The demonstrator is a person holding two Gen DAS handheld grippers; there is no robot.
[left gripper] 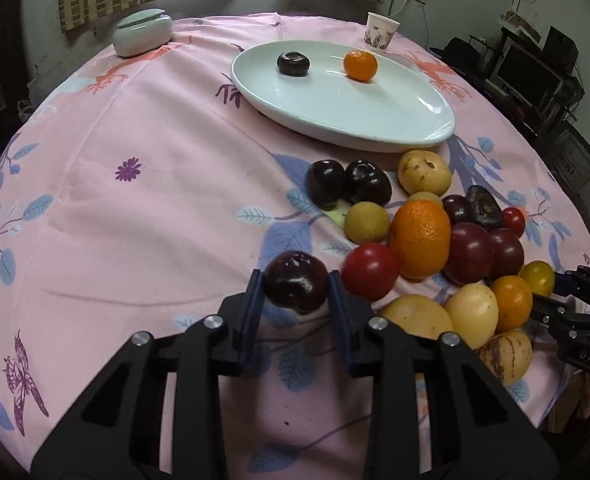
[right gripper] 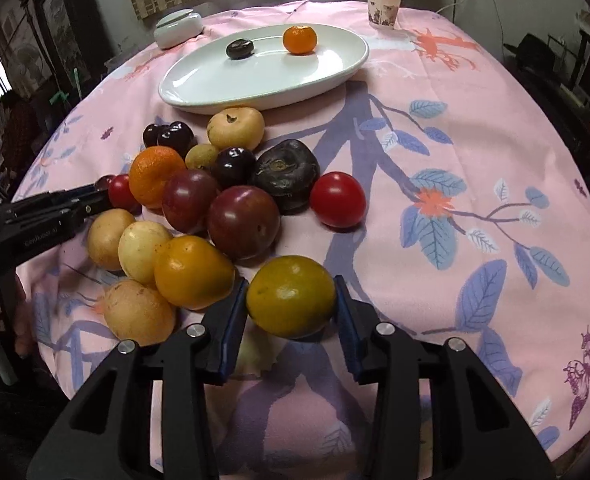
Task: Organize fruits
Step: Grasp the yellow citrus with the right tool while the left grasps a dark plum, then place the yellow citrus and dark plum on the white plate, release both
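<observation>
Now both grippers are loaded, and the plate lies ahead.

Left hand-held gripper (left gripper: 295, 289) pinches a dark plum (left gripper: 295, 285); right hand-held gripper (right gripper: 291, 300) pinches a yellow-green citrus (right gripper: 291, 297). The white plate (left gripper: 395, 120), long axis slanting, sits beyond the fruit pile (right gripper: 199, 200), seemingly nearer the left.

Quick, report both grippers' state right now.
Left gripper: closed on a dark plum.
Right gripper: closed on a yellow-green citrus.
</observation>
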